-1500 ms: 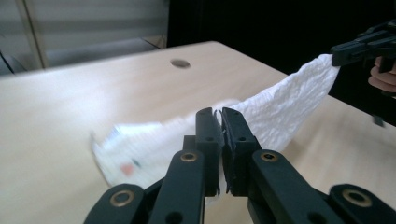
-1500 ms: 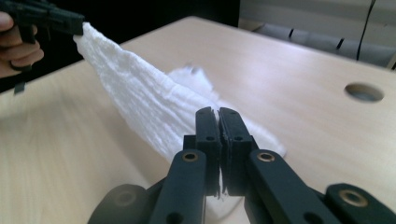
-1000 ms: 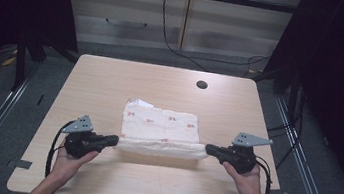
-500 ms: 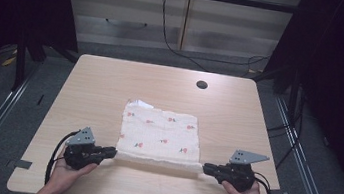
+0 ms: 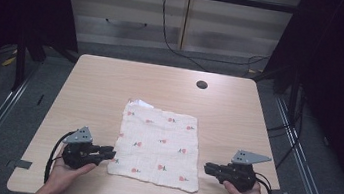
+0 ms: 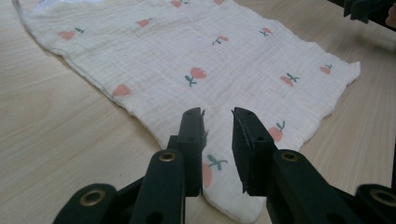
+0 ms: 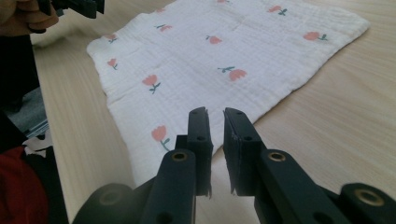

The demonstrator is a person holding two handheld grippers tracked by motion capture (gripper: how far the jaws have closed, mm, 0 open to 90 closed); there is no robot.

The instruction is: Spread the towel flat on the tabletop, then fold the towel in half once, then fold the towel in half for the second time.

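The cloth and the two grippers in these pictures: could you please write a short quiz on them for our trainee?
1. True or false: the cloth lies spread flat on the table.
2. What does the left gripper hold? A) a corner of the cloth B) nothing C) a cable
3. Fill in: the dark round hole sits near the table's ___ edge.

Key: 1 true. 2 B; its fingers stand apart over the cloth's near corner, and the right gripper is likewise open beside the cloth. 3 far.
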